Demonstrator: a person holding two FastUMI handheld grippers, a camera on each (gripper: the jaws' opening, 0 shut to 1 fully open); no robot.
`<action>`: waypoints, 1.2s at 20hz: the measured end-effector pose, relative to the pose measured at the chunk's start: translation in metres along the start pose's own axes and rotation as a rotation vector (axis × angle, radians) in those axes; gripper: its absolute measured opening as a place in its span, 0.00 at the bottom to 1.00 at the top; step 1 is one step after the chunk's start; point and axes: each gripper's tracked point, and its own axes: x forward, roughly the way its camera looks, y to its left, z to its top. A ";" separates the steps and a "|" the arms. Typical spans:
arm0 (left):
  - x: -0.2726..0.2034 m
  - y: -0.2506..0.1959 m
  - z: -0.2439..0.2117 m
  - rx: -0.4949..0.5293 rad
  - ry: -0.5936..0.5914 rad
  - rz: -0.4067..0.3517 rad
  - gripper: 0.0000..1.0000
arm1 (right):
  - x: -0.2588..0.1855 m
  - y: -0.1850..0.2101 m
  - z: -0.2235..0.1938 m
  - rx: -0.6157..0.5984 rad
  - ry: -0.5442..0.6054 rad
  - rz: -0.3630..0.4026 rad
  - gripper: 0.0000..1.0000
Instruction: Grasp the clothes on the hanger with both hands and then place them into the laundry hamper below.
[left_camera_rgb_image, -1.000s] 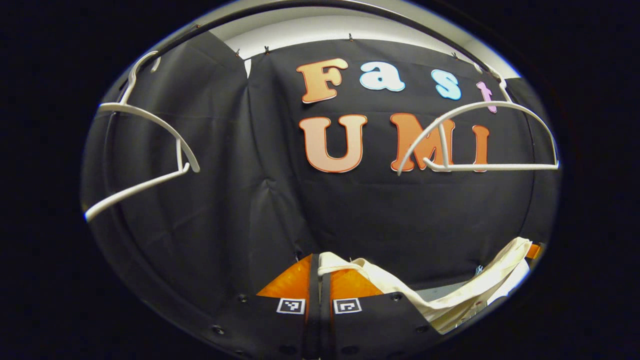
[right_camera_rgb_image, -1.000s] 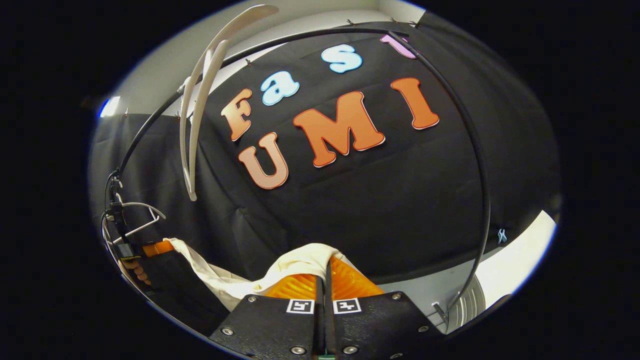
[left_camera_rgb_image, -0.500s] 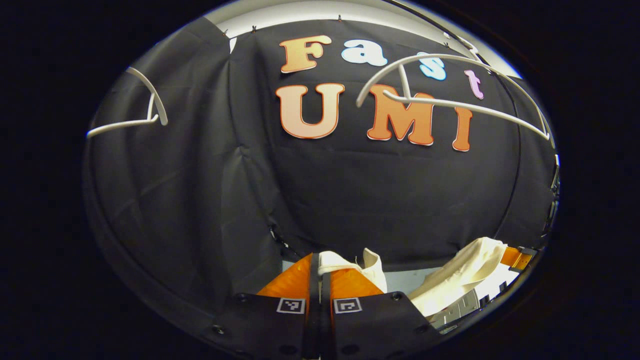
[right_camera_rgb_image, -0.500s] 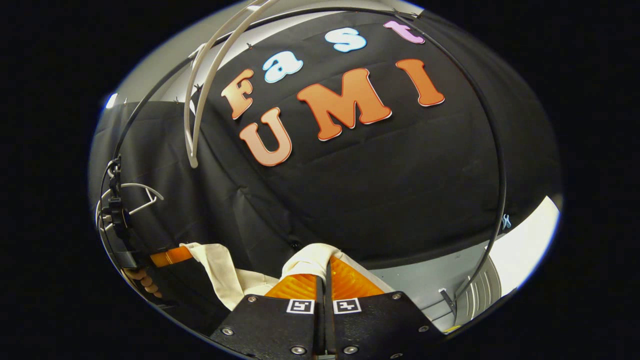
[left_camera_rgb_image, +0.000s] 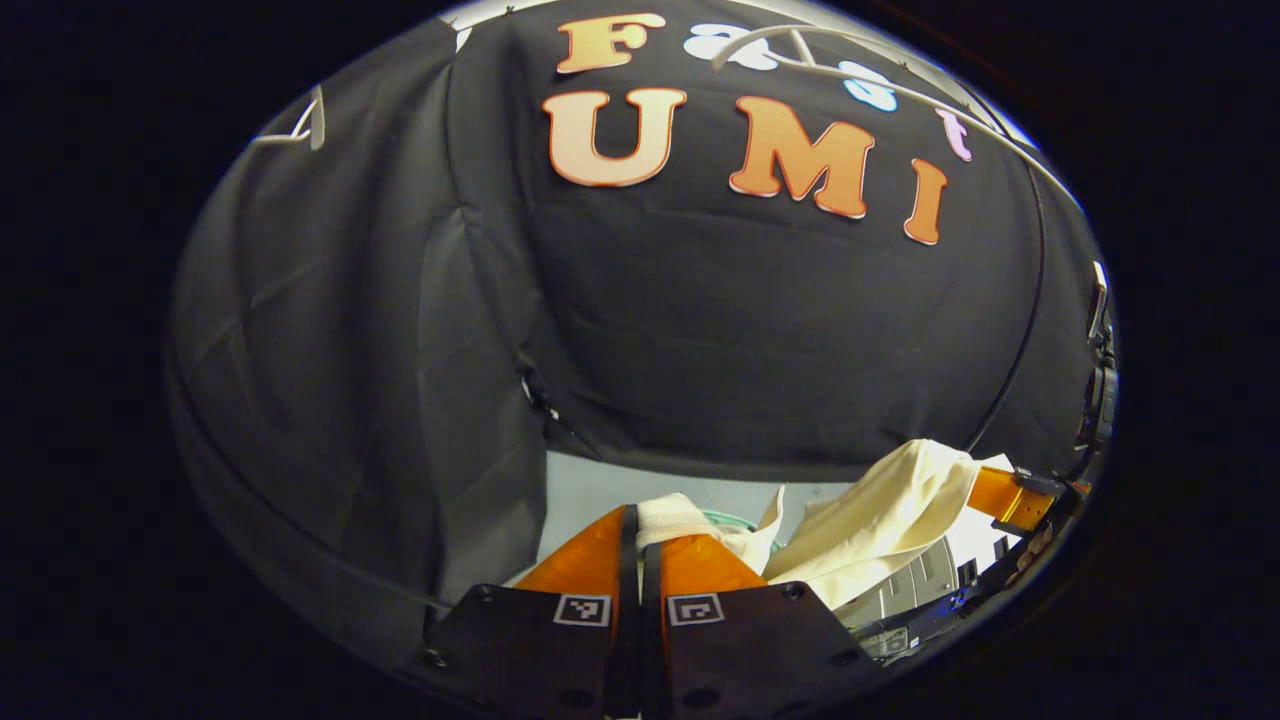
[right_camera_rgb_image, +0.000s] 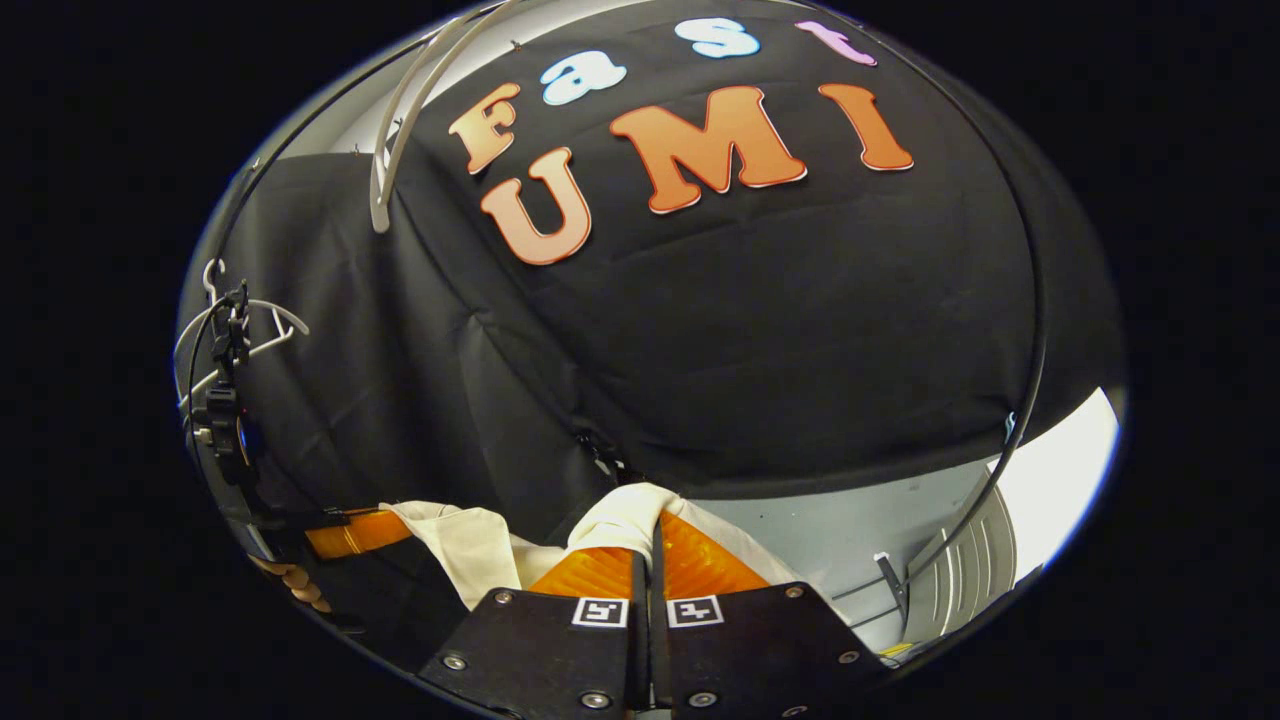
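Hangers: in the left gripper view a white hanger (left_camera_rgb_image: 300, 125) hung at the upper left, and a second white hanger (left_camera_rgb_image: 880, 85) curved across the top right; both were bare.
Left gripper: left gripper (left_camera_rgb_image: 640, 525) sat at the bottom centre of its own view, its two fingers (left_camera_rgb_image: 585, 555) drawn together with a fold of cloth pinched between the tips.
Garment: cream garment (left_camera_rgb_image: 870, 515) ran from the left gripper's tips out to the right, sagging between the two grippers, off the hangers and held in the air in front of the black cloth wall (left_camera_rgb_image: 750, 340).
Right gripper, seen from the left: it appeared at the far right edge of the left gripper view, one finger (left_camera_rgb_image: 1010, 497) touching the other end of the garment.
Floor: pale grey floor (left_camera_rgb_image: 640, 485) showed below the wall's hem.
Left gripper, seen from the right: it showed at the lower left of the right gripper view, with the holding hand (right_camera_rgb_image: 295, 583) under it.
Right gripper: right gripper (right_camera_rgb_image: 650, 535) had its jaws closed on a bunched fold of the garment (right_camera_rgb_image: 630, 510), which draped over its tips and stretched leftward.
Hamper: ribbed white hamper (right_camera_rgb_image: 965, 575) stood at the lower right of the right gripper view, apart from the garment.
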 end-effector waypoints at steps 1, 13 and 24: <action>0.006 0.003 -0.012 -0.005 0.024 0.004 0.07 | 0.004 0.000 -0.008 -0.008 0.017 -0.006 0.00; 0.048 0.022 -0.121 0.016 0.340 0.027 0.07 | 0.056 -0.014 -0.107 -0.023 0.294 -0.097 0.05; 0.054 0.006 -0.170 -0.024 0.526 -0.014 0.21 | 0.076 -0.035 -0.168 -0.048 0.459 -0.193 0.00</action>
